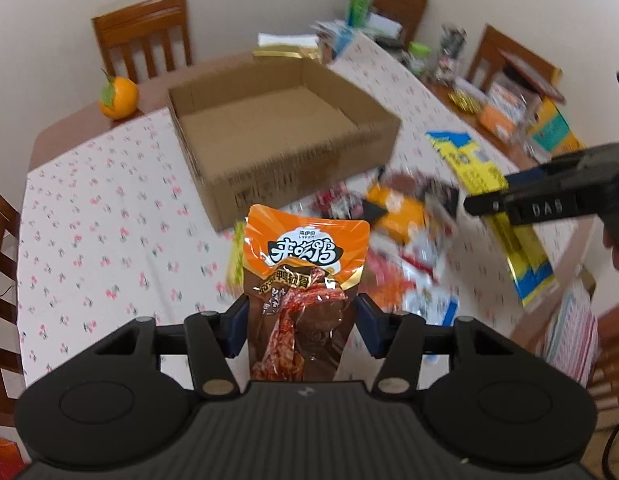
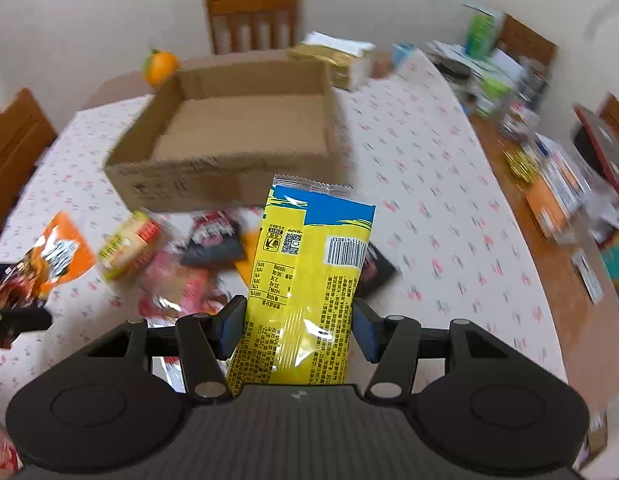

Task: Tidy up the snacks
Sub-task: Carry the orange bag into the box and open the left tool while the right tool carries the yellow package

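My left gripper (image 1: pixel 301 326) is shut on an orange and brown snack pouch (image 1: pixel 305 256), held upright above the table. The right gripper (image 2: pixel 297 328) is shut on a yellow and blue snack packet (image 2: pixel 309 264), its barcode side facing the camera. That yellow packet (image 1: pixel 493 184) and the right gripper's black body also show at the right of the left wrist view. The orange pouch (image 2: pixel 49 260) shows at the left of the right wrist view. An open, empty cardboard box (image 1: pixel 277 120) (image 2: pixel 237 136) stands beyond both. A blurred pile of loose snack packets (image 1: pixel 397 232) (image 2: pixel 181 264) lies in front of it.
A floral tablecloth (image 1: pixel 101 216) covers the table. An orange fruit (image 1: pixel 118 96) sits at the far left corner. Wooden chairs (image 1: pixel 145 36) stand around. Boxes, papers and clutter (image 1: pixel 521 108) crowd the far and right side of the table.
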`<state>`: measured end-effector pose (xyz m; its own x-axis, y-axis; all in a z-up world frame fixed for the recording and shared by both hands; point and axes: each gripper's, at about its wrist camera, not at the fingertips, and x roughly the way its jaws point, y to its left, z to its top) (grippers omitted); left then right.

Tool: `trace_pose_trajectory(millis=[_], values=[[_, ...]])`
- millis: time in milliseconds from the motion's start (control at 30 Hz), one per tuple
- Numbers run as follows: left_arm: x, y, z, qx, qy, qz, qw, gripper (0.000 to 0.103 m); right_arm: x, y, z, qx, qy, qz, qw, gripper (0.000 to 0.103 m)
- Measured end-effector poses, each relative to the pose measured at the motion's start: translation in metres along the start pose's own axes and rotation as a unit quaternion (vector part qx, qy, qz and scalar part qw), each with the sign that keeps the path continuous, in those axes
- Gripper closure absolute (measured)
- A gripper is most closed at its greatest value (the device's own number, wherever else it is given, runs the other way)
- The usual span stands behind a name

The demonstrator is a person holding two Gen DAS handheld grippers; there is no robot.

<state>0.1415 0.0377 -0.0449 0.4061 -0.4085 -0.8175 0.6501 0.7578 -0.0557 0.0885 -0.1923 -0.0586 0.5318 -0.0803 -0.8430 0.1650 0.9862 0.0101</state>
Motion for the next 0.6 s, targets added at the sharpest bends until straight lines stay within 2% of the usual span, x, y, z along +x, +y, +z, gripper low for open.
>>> trace_pose_trajectory(millis=[133, 267, 600], values=[[0.006, 0.002, 0.032, -0.039, -0.012, 0.02, 0.999, 0.049, 0.006, -0.006, 0.029, -0.034, -0.007, 0.039, 0.999, 0.042], [0.015, 0.003, 0.068, -0.047, -0.041, 0.052, 0.9967, 0.049, 0.014, -0.017, 0.065, -0.065, -0.021, 0.064, 0.996, 0.042], [0.066, 0.026, 0.151, -0.105, -0.074, 0.083, 0.9882, 0.049, 0.045, -0.04, 0.138, -0.1, -0.047, 0.098, 0.989, 0.042]])
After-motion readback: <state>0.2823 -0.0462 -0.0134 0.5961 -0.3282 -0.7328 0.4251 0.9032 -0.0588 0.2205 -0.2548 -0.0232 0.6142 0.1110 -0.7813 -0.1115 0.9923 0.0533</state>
